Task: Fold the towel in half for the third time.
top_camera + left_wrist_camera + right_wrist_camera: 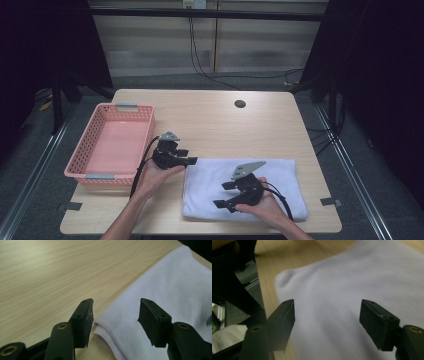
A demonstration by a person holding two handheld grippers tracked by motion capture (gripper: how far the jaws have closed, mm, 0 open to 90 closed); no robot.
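A folded white towel (245,187) lies at the table's (210,120) near edge; the left tool (192,156) gapes empty at its left hem; the right tool (220,195) hangs open above it; a pink basket (95,172) sits left.

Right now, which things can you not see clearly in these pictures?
- High view: the near part of the white towel is covered by the right gripper and hand.
- Left gripper view: the towel's far side is cut off by the frame edge.
- Right gripper view: the towel surface is blurred.
- High view: the pink basket hides its near inner wall.
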